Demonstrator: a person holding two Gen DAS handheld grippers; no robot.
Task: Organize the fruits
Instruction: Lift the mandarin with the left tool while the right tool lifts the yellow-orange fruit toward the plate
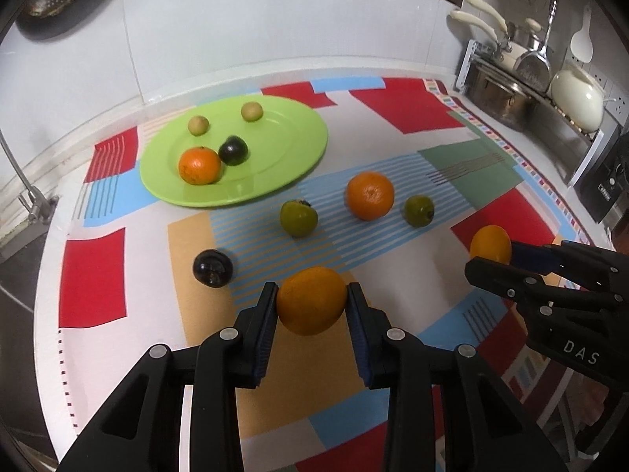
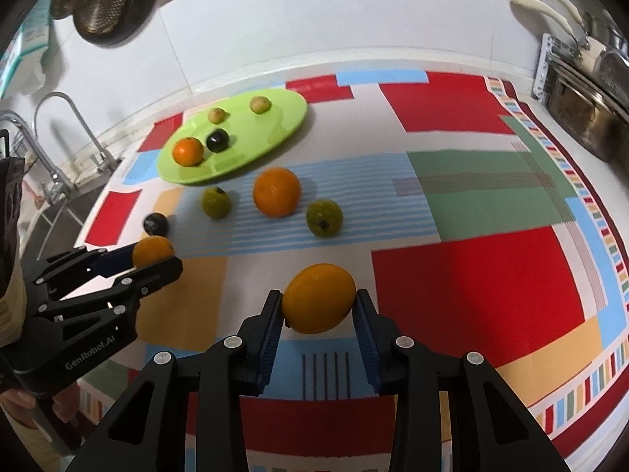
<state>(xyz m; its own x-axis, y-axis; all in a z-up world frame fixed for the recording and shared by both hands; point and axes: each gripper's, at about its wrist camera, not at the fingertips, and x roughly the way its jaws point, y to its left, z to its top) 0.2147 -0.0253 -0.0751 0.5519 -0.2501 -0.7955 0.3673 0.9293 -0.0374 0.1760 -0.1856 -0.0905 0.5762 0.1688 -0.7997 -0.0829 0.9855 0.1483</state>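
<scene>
a round yellow-orange citrus fruit (image 1: 311,301) is clamped between the blue pads of the left claw (image 1: 311,306), at six o'clock of the left wrist view, lifted just clear of the bench (image 1: 275,39), which is covered by a patchwork cloth of red, blue, tan and green blocks (image 1: 412,110). a second yellow-orange citrus fruit (image 2: 319,299) is clamped the same way in the right claw (image 2: 319,308), at six o'clock of the right wrist view. the right claw is seen at three o'clock in the left view, and the left claw at nine o'clock in the right view, each with its fruit pinched at the tips. an oval lime-green plate (image 1: 283,133) is set on the cloth at about eleven o'clock of the left view; on it a small orange (image 1: 199,165) and a dark purple fruit (image 1: 233,150) are seen touching, with two small pale yellow-green fruits (image 1: 198,125) (image 1: 251,111) well apart at the far rim. loose on the cloth, between plate and claws, a large orange (image 1: 370,195) is flanked by two green round fruits (image 1: 298,218) (image 1: 419,211), and another dark purple fruit (image 1: 212,268) is seen at nine o'clock of the left claw's load. pots on a metal rack (image 1: 523,78) are seen at two o'clock.
</scene>
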